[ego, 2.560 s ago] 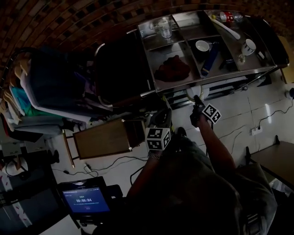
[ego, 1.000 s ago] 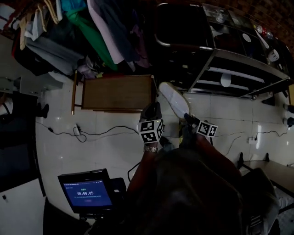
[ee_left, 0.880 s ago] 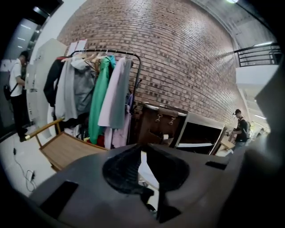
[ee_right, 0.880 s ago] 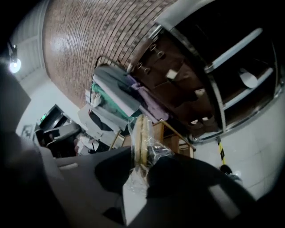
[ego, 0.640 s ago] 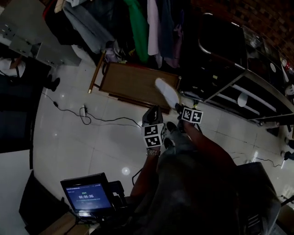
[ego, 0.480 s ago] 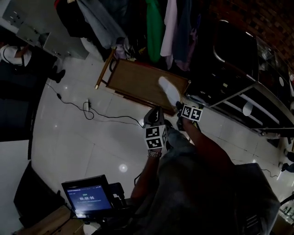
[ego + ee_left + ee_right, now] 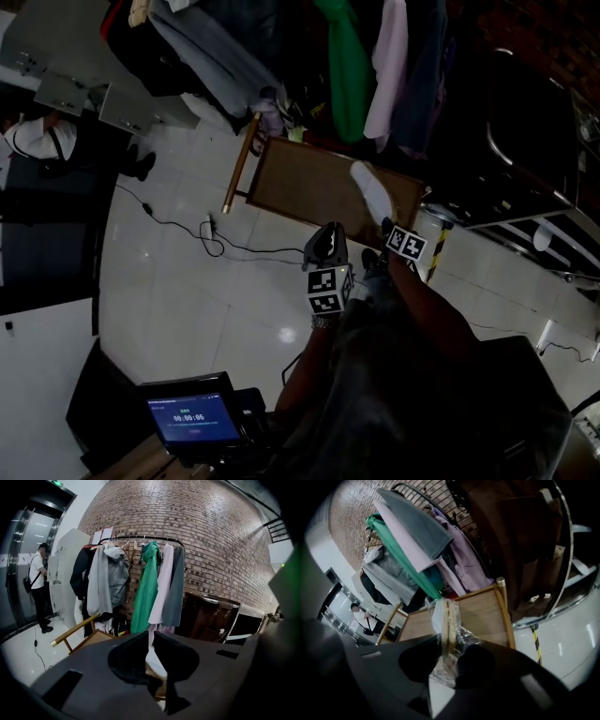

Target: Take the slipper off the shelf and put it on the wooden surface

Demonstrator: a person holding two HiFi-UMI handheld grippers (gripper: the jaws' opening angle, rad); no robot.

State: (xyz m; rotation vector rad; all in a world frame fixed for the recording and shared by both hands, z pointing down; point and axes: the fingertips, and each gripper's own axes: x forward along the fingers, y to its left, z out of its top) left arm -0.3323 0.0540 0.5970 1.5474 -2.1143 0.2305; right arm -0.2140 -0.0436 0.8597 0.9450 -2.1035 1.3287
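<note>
A white slipper (image 7: 372, 192) in a clear plastic wrap (image 7: 445, 620) stands up from my right gripper (image 7: 388, 226), which is shut on its lower end (image 7: 447, 649). It hangs over the right end of the low wooden surface (image 7: 314, 187), which lies just beyond the jaws (image 7: 483, 613) in the right gripper view. My left gripper (image 7: 325, 242) is to the left of the right one, short of the surface's near edge. Its jaws (image 7: 150, 637) are shut with nothing between them. Past them shows a bit of the white slipper (image 7: 155, 662).
A rack of hanging clothes (image 7: 352, 66) stands right behind the wooden surface. A dark cabinet and metal shelf (image 7: 525, 141) are at the right, with a yellow-black striped post (image 7: 436, 253). A cable (image 7: 187, 225) trails on the white floor. A person (image 7: 37, 588) stands far left. A tablet (image 7: 192, 417) is near me.
The view has swung from the shelf to the wooden surface. My right gripper has carried the slipper over the surface's right end, and the left gripper has come along beside it.
</note>
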